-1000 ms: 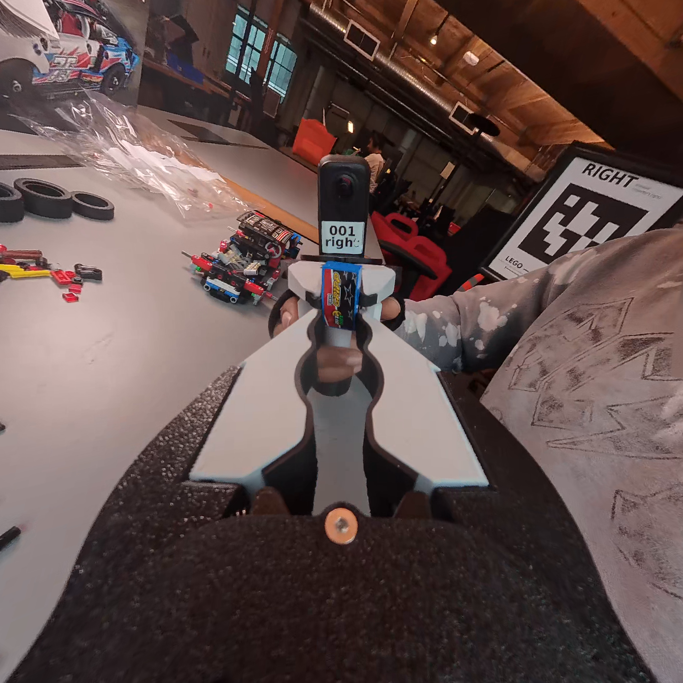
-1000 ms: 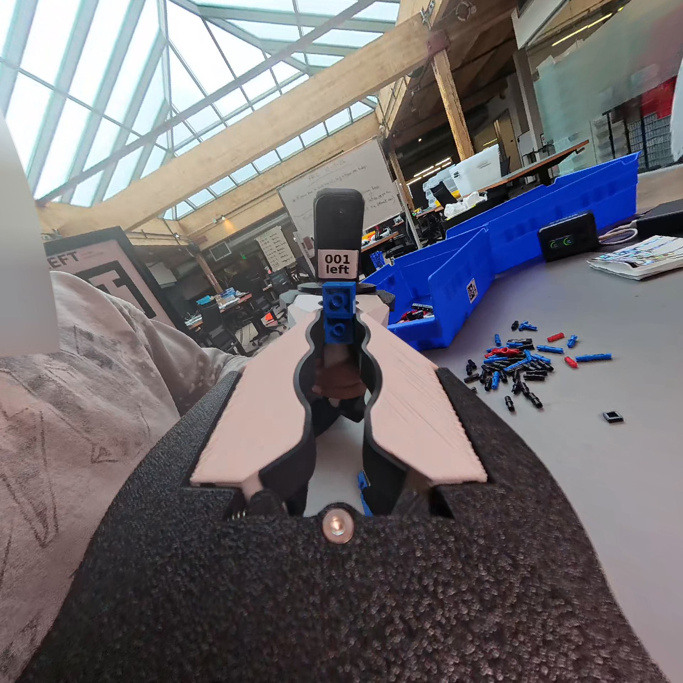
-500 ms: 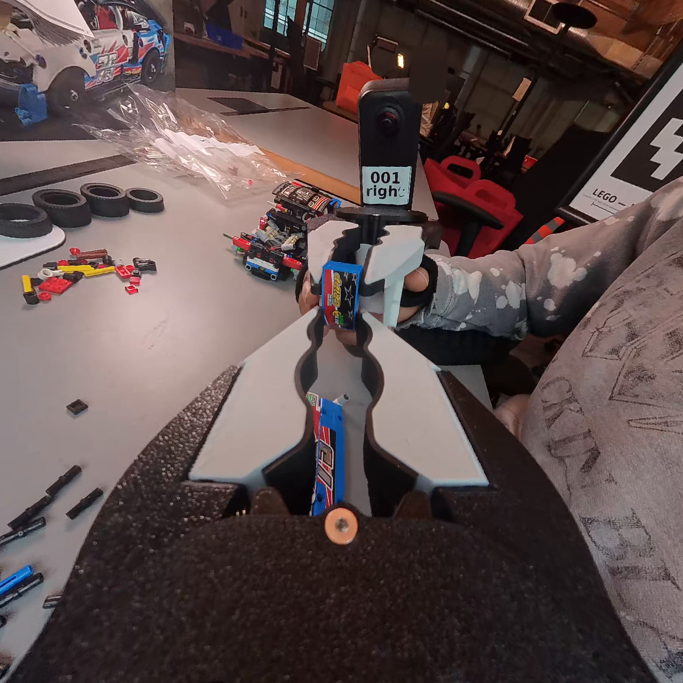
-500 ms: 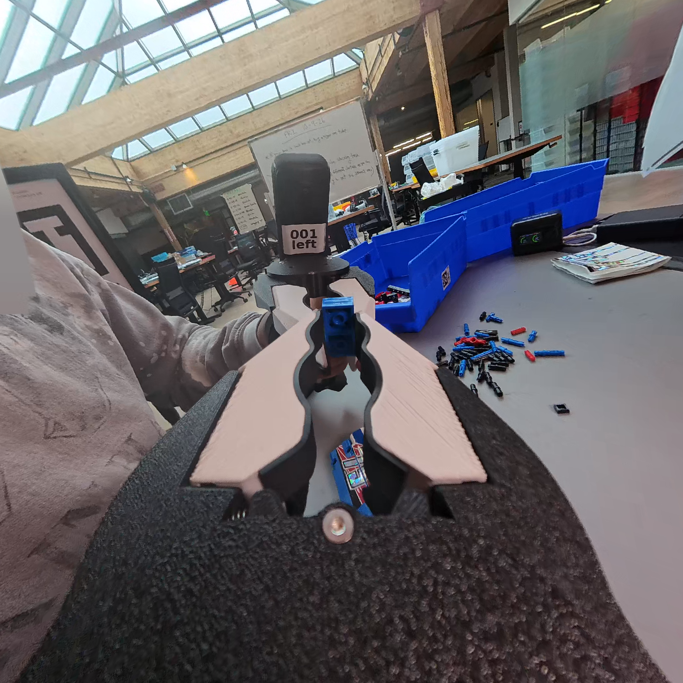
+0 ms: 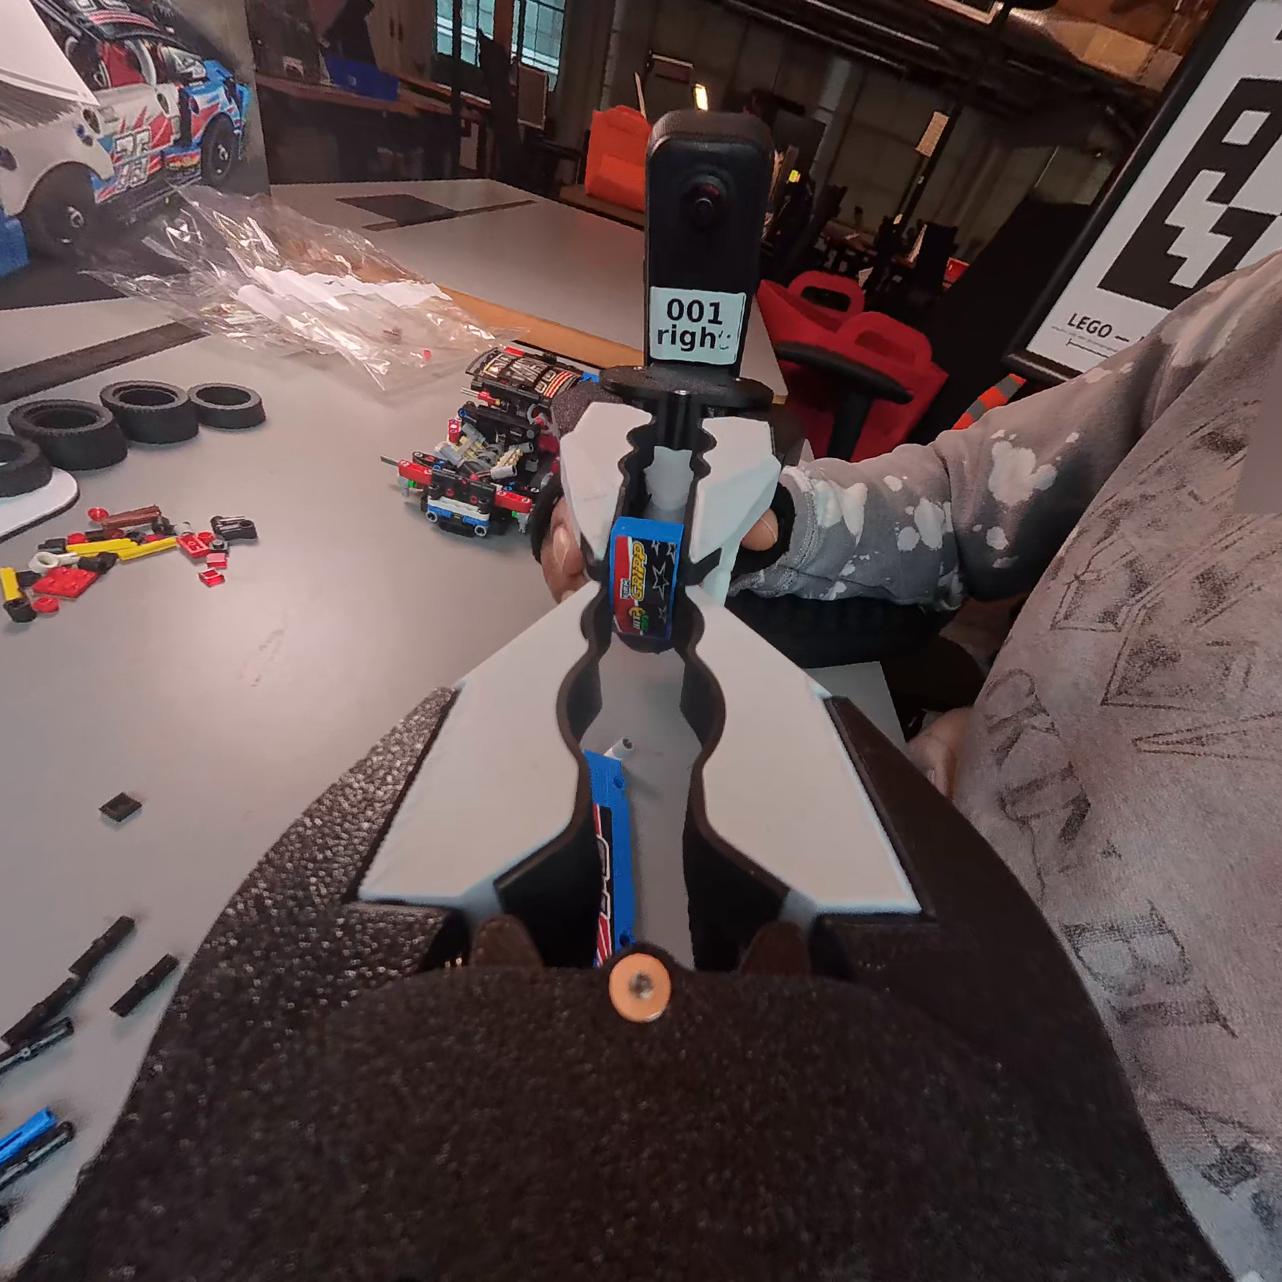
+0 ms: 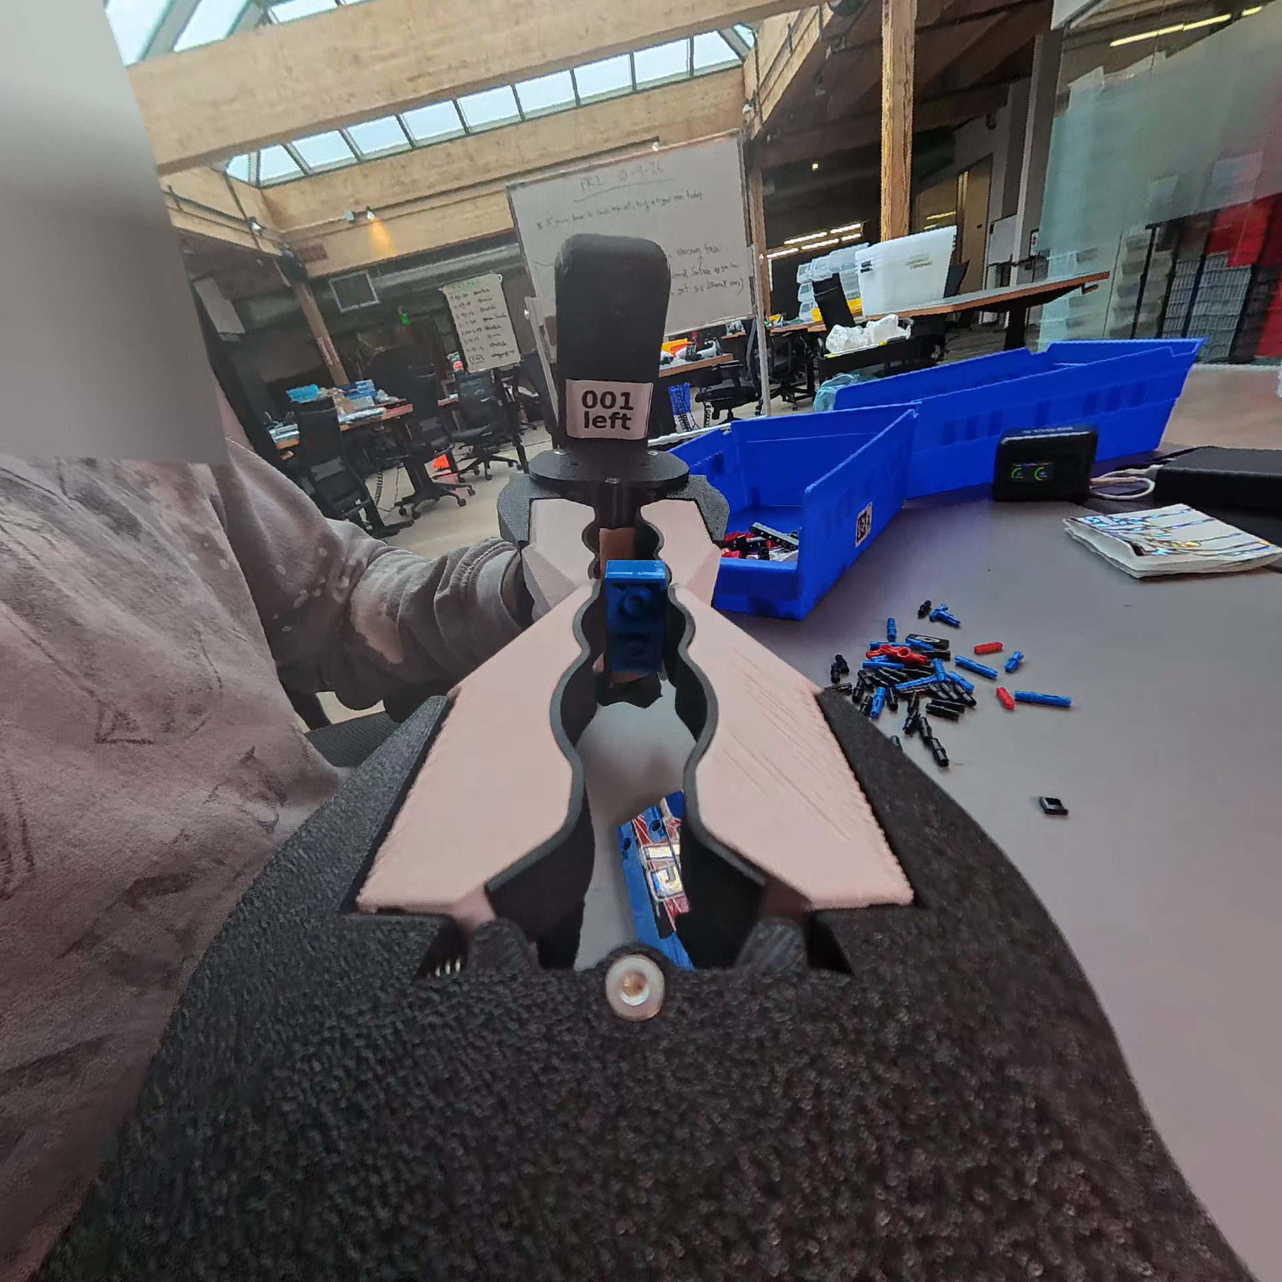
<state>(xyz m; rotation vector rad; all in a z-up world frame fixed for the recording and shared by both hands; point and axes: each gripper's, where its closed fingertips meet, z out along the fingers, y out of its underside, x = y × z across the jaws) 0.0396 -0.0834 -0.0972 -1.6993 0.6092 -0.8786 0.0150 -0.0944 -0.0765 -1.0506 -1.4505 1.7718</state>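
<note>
Table (image 5: 208, 694): a grey worktop that runs under both grippers; I hold them above its near edge, tip to tip.
Blue bins (image 6: 832, 499): open bins at the far side in the right wrist view, with a black device (image 6: 1044, 472) and a booklet (image 6: 1165, 541) to their right.
Plastic bag (image 5: 291, 291): crumpled and clear, lying beyond a row of black tyres (image 5: 146, 409).
Car model (image 5: 485, 458): half built, on the table well apart from my grippers.
Left gripper (image 5: 642, 610): its fingers are drawn in and pinch the lower part of a small blue piece (image 5: 644, 569).
Right gripper (image 6: 635, 624): it faces the left one and is drawn in on the same blue piece (image 6: 635, 603). From the left wrist view its tips seem to flank the upper end. I judge that both grip it, though I cannot tell which bears the load.
Blue piece, axis: held in the air between the two tips. Its long axis runs up the frame in both views, roughly upright.
Blue piece, facing: the stickered face points at the left camera and the plain face with round holes at the right camera.
Long blue panel (image 5: 614, 867): stickered, flat on the table below the grippers, seen through the gap between the fingers.
Loose parts: red and yellow bits (image 5: 90, 555) in the left wrist view, and a heap of blue, black and red pins (image 6: 922, 680) in the right.
</note>
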